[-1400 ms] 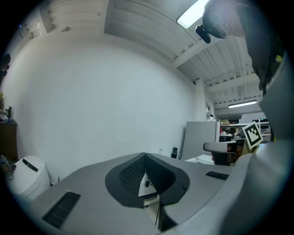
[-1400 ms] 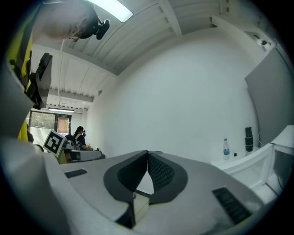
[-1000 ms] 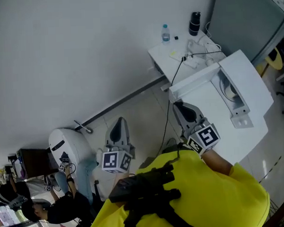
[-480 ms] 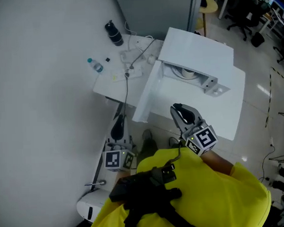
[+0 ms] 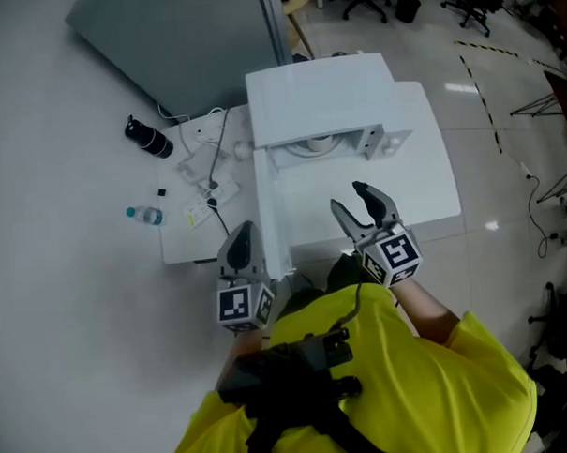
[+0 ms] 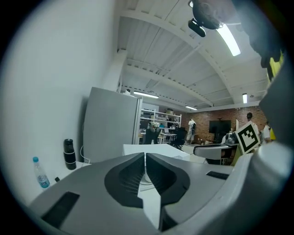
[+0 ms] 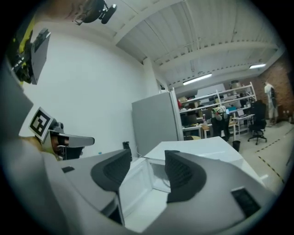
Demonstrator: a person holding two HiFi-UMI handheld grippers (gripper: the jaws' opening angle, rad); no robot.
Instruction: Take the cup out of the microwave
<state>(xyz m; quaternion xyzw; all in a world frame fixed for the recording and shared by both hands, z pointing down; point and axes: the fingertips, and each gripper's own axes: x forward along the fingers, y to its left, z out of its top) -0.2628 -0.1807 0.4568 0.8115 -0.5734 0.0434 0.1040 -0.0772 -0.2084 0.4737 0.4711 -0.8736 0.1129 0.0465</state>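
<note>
The white microwave (image 5: pixel 319 83) stands on a white table (image 5: pixel 431 177) with its door (image 5: pixel 267 207) swung open to the left. A round white shape (image 5: pixel 313 144) shows in the cavity; whether it is the cup is unclear. My right gripper (image 5: pixel 362 200) hovers in front of the opening, short of it. Its jaws are opening and nothing is between them. In the right gripper view the right gripper (image 7: pixel 148 170) points at the open cavity (image 7: pixel 161 176). My left gripper (image 5: pixel 239 243) hangs shut and empty by the door's outer edge; its jaws (image 6: pixel 145 172) meet.
A lower white side table (image 5: pixel 186 244) at the left carries a black flask (image 5: pixel 148 139), a small water bottle (image 5: pixel 144 216) and a power strip with cables (image 5: pixel 211 172). A grey cabinet (image 5: pixel 181 38) stands behind. Office chairs and floor tape lie at the far right.
The head view has swung round, so the microwave has moved from the upper right to the centre. The right jaws have spread apart. Both grippers now sit close before the microwave.
</note>
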